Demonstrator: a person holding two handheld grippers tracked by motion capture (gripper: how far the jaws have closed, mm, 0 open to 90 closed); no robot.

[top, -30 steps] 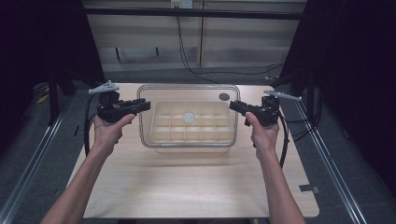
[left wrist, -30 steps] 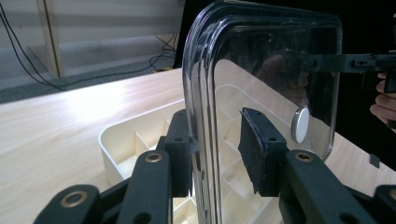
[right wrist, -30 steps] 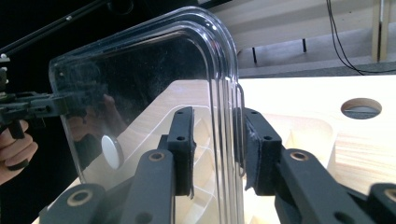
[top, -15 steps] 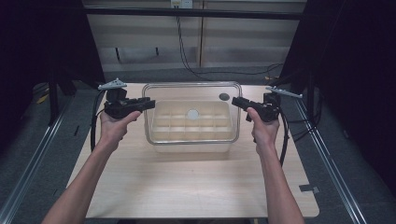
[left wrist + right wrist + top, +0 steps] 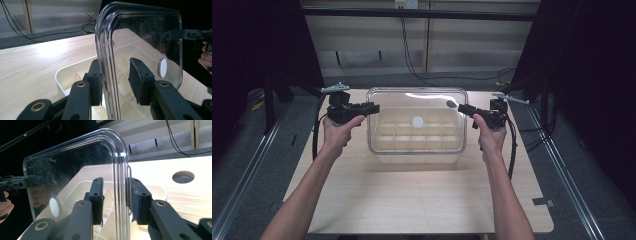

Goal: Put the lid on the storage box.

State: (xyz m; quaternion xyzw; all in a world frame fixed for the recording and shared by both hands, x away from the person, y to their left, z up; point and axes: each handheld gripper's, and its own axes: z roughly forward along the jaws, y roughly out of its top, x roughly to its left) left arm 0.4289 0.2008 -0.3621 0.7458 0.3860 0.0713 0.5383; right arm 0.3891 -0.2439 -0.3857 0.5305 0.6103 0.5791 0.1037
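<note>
Clear glossy plastic lid [image 5: 417, 120], matt wood table [image 5: 412, 200]

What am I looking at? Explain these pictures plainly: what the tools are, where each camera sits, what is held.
No robot here: a person holds a two-jaw gripper in each hand. The high view looks down on the wooden table. Each gripper view comes from a camera riding on that gripper, looking along its black jaws. The left gripper and right gripper each clamp one end of a clear lid with a white knob, holding it above a cream divided tray on the table.
</note>
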